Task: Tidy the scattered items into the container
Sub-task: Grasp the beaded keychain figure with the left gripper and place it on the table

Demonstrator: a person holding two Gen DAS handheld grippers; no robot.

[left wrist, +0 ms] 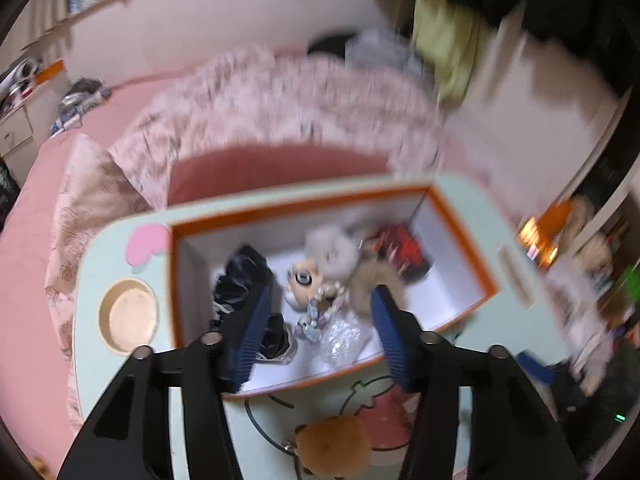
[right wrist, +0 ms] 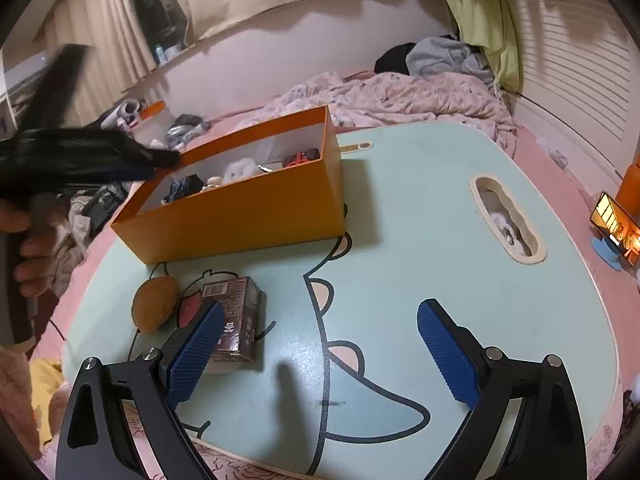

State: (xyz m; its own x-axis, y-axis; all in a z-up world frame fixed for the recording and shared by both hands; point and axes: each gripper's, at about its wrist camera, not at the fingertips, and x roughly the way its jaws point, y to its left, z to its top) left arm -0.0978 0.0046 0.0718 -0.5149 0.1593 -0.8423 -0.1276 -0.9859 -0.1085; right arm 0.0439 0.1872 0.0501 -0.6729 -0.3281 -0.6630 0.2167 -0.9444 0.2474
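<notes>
— Left gripper (left wrist: 320,320) hangs over the orange box (left wrist: 304,200), right? Are its blue bumpy pads (left wrist: 250,344) squeezing anything?

— No. They stand apart with nothing between them. Under them, inside the box's white walls, lie a fluffy white toy (left wrist: 334,248), a small doll head (left wrist: 302,284), crinkly black stuff (left wrist: 240,280) and something red (left wrist: 404,248).

— And the right gripper (right wrist: 320,356)?

— Spread wide, holding nothing, low over the smooth mint-green table (right wrist: 440,200).

— What is left outside the box?

— A shiny brown carton (right wrist: 238,320) lies touching its left pad (right wrist: 196,356). A round, soft brown plush (right wrist: 154,306) sits just left of the carton. The box stands ahead, beyond both.
</notes>
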